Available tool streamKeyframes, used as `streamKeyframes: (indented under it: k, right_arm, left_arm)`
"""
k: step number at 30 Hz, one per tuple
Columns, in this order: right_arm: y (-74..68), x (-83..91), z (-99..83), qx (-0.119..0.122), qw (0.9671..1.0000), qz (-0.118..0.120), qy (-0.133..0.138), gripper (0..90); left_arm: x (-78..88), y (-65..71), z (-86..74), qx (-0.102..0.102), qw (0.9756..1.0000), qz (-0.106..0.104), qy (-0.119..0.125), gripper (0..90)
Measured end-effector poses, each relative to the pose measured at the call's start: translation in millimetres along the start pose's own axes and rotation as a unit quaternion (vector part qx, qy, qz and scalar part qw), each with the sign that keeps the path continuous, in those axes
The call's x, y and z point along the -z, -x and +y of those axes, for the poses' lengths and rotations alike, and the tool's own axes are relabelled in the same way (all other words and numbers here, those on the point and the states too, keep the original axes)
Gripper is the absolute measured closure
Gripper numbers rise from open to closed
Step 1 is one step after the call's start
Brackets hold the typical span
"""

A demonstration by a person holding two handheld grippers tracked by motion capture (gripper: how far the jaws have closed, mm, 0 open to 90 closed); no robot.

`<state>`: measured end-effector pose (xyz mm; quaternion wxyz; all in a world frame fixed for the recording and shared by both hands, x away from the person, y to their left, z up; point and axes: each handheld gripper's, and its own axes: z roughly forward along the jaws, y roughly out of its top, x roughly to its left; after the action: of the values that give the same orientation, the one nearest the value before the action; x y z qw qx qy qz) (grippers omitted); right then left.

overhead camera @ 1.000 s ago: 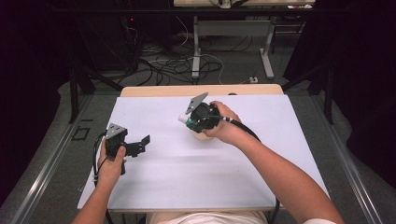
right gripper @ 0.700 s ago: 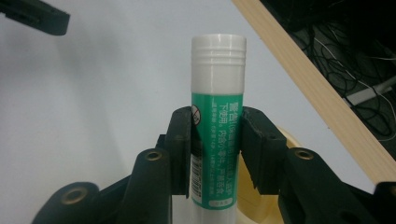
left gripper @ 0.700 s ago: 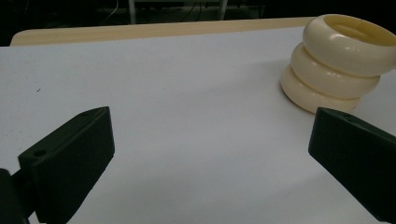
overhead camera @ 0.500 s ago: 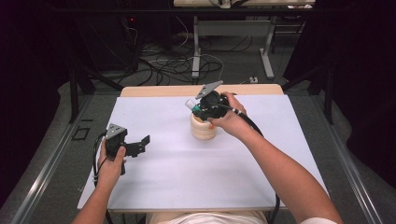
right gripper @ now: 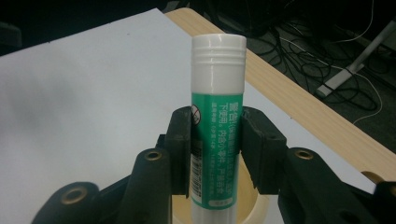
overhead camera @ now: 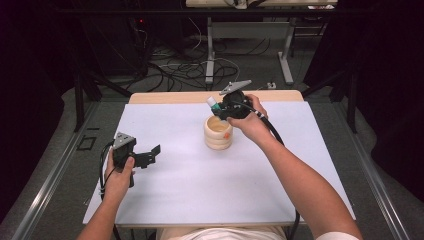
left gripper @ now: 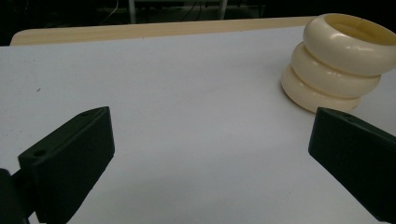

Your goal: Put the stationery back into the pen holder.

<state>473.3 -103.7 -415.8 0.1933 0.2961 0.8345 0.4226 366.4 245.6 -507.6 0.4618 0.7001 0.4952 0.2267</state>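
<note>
High view, white table (overhead camera: 200, 200), floor cables (overhead camera: 175, 70), left gripper (overhead camera: 150, 155) wide, right gripper (overhead camera: 220, 109) clamping glue stick (right gripper: 217, 126).

The right gripper (overhead camera: 220, 107), jaws clamped on a green-and-white glue stick (right gripper: 217, 126), has moved from centre frame toward the upper centre of the high view. A second ago it covered the cream ringed holder (overhead camera: 218, 132); now that holder shows in full just below and left of it. The right forearm (overhead camera: 295, 180) has stretched further up the frame with it.
</note>
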Motion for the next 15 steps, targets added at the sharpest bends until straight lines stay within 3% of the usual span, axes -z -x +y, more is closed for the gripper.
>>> streamKeyframes:
  k: [6,15]
  right_arm:
    - [4.0,-6.7,-5.7,-0.031,0.9995,0.002,0.012,65.3]
    - [1.5,-18.1,-14.1,-0.031,0.9995,0.004,-0.005,65.3]
  left_arm:
    - [0.0,-0.3,-0.1,0.001,1.0000,0.000,0.000,0.3]
    - [-0.1,-0.3,0.1,0.000,1.0000,0.000,0.000,0.3]
